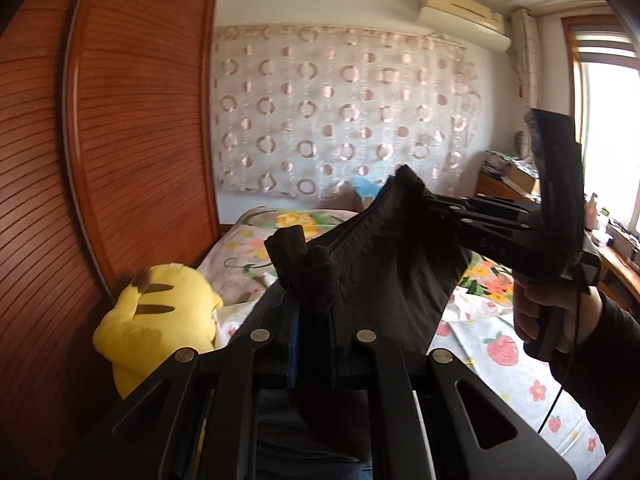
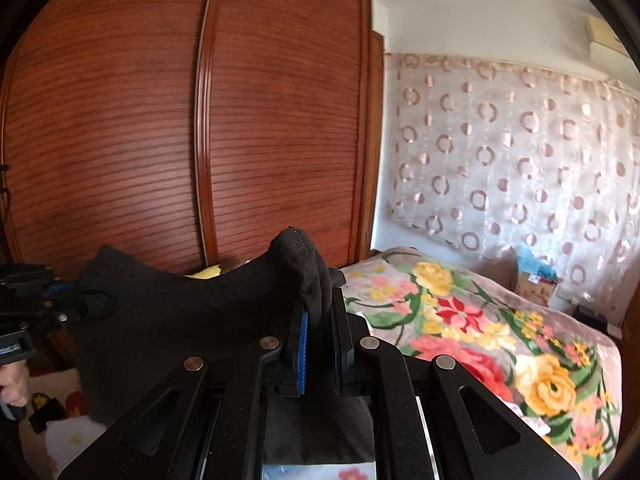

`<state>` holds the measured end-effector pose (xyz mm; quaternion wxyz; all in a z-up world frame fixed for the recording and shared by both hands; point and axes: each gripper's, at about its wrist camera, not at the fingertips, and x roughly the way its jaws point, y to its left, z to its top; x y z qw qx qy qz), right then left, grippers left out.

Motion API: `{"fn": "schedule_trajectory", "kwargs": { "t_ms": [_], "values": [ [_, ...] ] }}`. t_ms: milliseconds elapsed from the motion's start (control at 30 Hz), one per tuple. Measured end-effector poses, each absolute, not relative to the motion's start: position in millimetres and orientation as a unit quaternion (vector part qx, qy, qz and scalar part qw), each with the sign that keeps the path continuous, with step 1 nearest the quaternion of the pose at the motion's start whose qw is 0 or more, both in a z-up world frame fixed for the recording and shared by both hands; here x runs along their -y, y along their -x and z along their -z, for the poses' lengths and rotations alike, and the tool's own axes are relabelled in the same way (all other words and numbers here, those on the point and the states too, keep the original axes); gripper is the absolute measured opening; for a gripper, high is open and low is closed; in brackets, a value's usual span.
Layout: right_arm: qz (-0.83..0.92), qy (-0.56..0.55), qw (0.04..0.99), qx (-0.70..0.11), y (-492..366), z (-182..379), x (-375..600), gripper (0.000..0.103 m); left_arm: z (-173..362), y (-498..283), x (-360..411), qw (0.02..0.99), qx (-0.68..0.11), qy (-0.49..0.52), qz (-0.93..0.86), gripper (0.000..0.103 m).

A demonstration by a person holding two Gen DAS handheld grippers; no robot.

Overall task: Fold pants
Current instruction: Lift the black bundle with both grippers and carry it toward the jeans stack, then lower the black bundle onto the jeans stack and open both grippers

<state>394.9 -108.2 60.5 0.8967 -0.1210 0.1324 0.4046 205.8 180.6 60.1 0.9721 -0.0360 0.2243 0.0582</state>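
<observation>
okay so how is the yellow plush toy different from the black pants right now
The yellow plush toy lies on the bed beside the wooden wardrobe; the black pants are lifted above the bed. The toy is untouched, while the pants are pinched by the left hand-held gripper and the right hand-held gripper. The toy is plump and bright; the pants hang flat and dark. Both are soft fabric things.
</observation>
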Motion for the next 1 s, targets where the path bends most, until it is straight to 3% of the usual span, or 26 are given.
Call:
{"fn": "schedule_trajectory", "kwargs": {
  "t_ms": [533,667,733,867,933,967,1000],
  "values": [
    [-0.446,0.146,0.865,-0.176,-452,-47,62,0.009,-30,-205,-206,0.958,-0.261,0.066,-0.099,0.012],
    [-0.439,0.134,0.869,-0.186,-456,-52,67,0.026,-28,-205,-206,0.957,-0.266,0.067,-0.096,0.014],
    [-0.440,0.124,0.869,-0.186,-455,-57,70,0.027,-31,-206,-204,0.957,-0.265,0.062,-0.097,0.018],
    [-0.442,0.109,0.873,-0.177,-448,-69,83,0.032,-37,-203,-203,0.960,-0.259,0.051,-0.090,0.047],
    [-0.442,0.099,0.874,-0.176,-444,-70,91,0.036,-39,-203,-202,0.961,-0.259,0.049,-0.086,0.047],
    [-0.441,0.095,0.875,-0.177,-442,-70,95,0.036,-40,-204,-202,0.960,-0.261,0.047,-0.085,0.056],
    [-0.443,0.094,0.874,-0.177,-439,-70,99,0.036,-40,-203,-202,0.960,-0.261,0.046,-0.086,0.077]
  ]
}}
